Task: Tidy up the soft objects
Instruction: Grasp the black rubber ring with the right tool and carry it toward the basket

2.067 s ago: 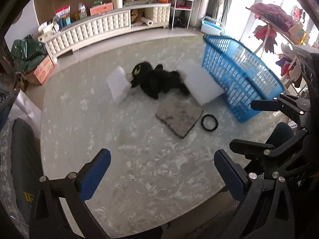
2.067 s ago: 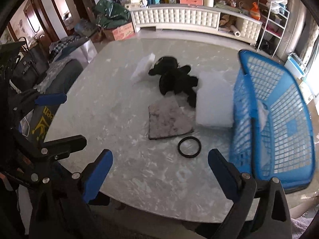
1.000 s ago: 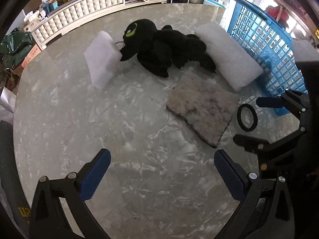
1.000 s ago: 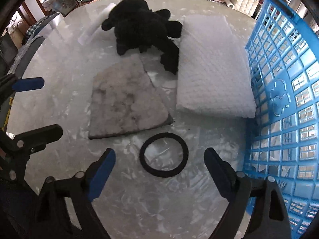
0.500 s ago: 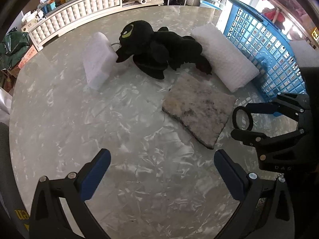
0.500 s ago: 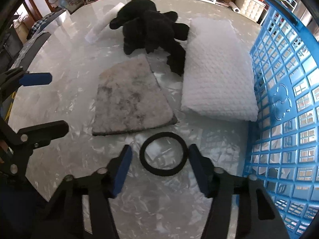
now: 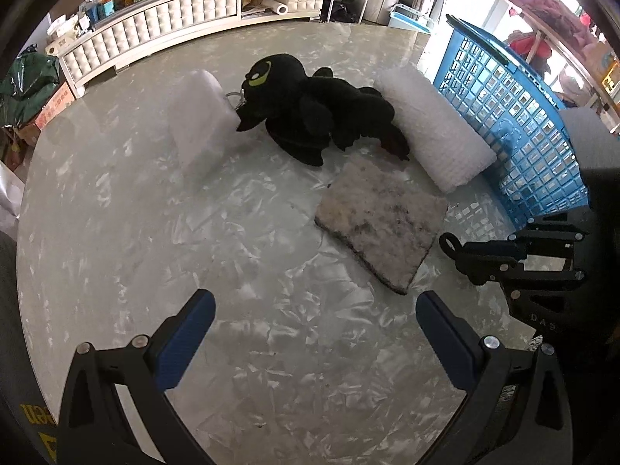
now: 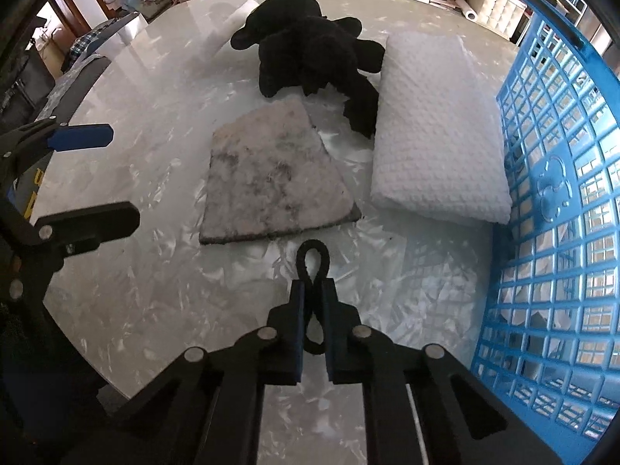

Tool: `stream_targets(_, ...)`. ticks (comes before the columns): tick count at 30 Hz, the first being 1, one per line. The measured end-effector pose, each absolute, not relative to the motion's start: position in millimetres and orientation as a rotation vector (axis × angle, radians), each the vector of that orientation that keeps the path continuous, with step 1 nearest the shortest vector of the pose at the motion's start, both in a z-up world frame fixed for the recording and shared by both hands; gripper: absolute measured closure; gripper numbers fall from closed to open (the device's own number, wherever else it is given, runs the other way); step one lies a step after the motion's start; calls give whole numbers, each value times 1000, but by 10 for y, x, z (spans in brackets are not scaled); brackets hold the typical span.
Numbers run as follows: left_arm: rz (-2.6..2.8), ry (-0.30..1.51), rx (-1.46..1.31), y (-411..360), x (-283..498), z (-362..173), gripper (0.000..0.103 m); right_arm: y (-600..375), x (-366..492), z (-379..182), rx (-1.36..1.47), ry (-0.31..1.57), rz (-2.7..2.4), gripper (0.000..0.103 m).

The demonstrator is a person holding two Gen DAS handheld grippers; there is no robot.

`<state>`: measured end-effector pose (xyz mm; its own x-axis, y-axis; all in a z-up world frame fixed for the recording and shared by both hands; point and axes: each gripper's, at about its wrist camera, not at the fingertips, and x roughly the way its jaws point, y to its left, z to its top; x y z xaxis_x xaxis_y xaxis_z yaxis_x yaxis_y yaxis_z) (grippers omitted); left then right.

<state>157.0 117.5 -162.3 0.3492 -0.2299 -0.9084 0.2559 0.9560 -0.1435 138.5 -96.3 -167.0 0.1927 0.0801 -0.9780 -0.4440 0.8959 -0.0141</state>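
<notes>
My right gripper is shut on a black elastic ring, squeezed into a figure-eight just above the table, in front of the grey fuzzy pad. It also shows from the left wrist view, pinching the ring. My left gripper is open and empty over the near table. A black plush toy lies between a small white cushion and a long white cushion. The blue basket stands at the right.
The marble table is round, with its edge close below both grippers. A white cabinet and shelves stand beyond the table. A dark chair stands at the left edge.
My right gripper has closed on the black ring, squeezing it flat. My left gripper stayed open and held roughly still.
</notes>
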Motion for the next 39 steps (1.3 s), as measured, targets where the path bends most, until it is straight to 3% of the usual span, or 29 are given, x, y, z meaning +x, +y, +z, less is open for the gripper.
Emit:
stream_targets(25, -394, 1093, 163, 825, 1683, -1175, 0, -1602, 1237, -211, -237, 1113, 394, 95)
stream_targets(39, -443, 1147, 218, 622, 1929, -1476, 0, -2318, 1469, -222, -191, 1127, 272, 95)
